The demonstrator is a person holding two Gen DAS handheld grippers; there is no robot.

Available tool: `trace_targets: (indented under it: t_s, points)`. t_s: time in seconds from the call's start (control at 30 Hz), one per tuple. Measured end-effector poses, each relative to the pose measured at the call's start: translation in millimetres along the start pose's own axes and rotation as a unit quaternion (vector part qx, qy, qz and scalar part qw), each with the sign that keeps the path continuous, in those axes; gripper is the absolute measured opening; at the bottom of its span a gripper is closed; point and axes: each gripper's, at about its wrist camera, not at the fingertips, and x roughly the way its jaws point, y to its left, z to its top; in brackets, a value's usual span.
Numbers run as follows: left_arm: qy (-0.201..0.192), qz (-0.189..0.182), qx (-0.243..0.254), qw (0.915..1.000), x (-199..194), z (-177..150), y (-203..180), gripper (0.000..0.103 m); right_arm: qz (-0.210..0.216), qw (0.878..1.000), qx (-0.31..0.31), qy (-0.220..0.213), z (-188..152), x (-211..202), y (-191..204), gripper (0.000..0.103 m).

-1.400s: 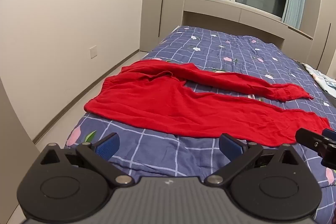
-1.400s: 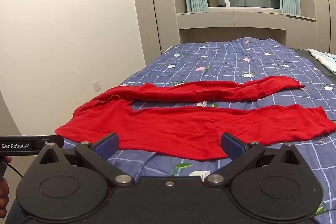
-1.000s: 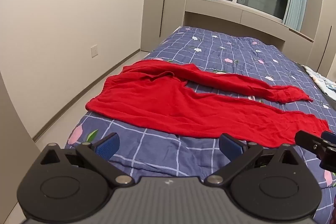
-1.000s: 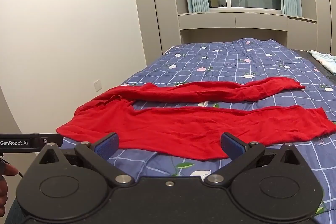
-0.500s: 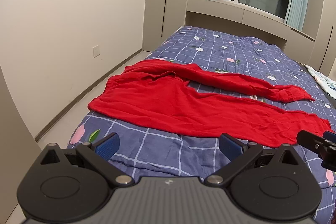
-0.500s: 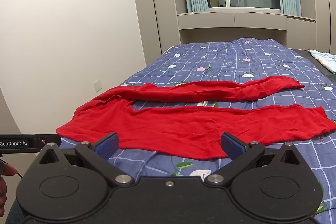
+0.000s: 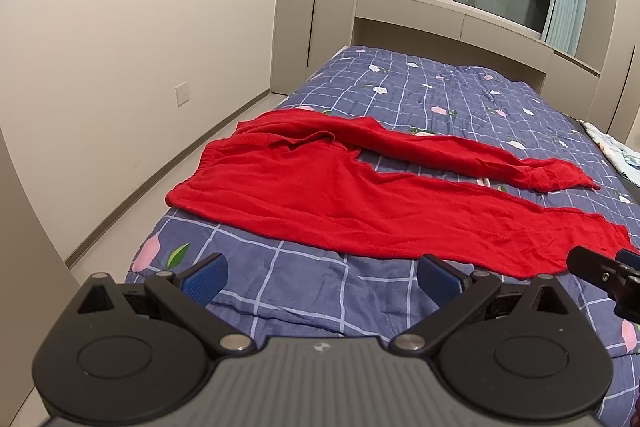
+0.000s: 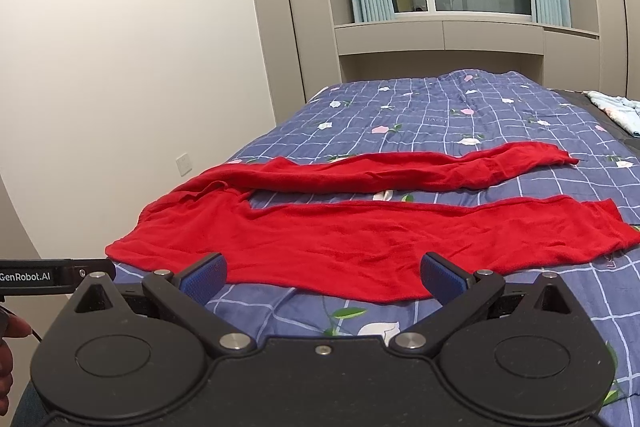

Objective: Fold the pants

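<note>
Blue checked bedding (image 7: 280,279) fills my view, with the red pants (image 7: 360,203) spread flat on it, legs apart, waistband left. My left gripper (image 7: 320,277) hovers level short of the near edge, fingers spread wide, holding nothing. My right gripper (image 8: 322,277) is likewise wide and empty, the near pant leg lying just beyond its fingertips.

pants (image 7: 360,203): soft red cloth, matt, lightly wrinkled
quilt (image 8: 440,115): blue checked cloth, flower-printed, matt and puffed
left gripper (image 7: 320,277): matt black plastic body, ribbed grey housing, textured blue pads (image 7: 202,277)
right gripper (image 8: 322,277): speckled matt black plastic, shiny metal pivots
</note>
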Motion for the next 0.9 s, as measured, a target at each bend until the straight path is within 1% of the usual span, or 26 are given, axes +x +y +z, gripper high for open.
trace_targets:
  t_s: [0.37, 0.5, 0.9]
  points:
    - [0.002, 0.002, -0.001, 1.0000, 1.5, -0.1, 0.3, 0.103, 0.005, 1.000, -0.002, 0.002, -1.7, 3.2, -1.3, 0.103]
    - [0.003, -0.003, -0.009, 0.9999, 1.6, -0.6, 2.2, 0.103, 0.012, 1.000, -0.002, 0.004, -2.5, 4.5, -1.4, 0.103]
    - [0.005, -0.005, -0.011, 0.9999, 1.8, -0.8, 2.2, 0.103, 0.019, 1.000, -0.001, 0.004, -3.5, 4.0, -0.1, 0.103]
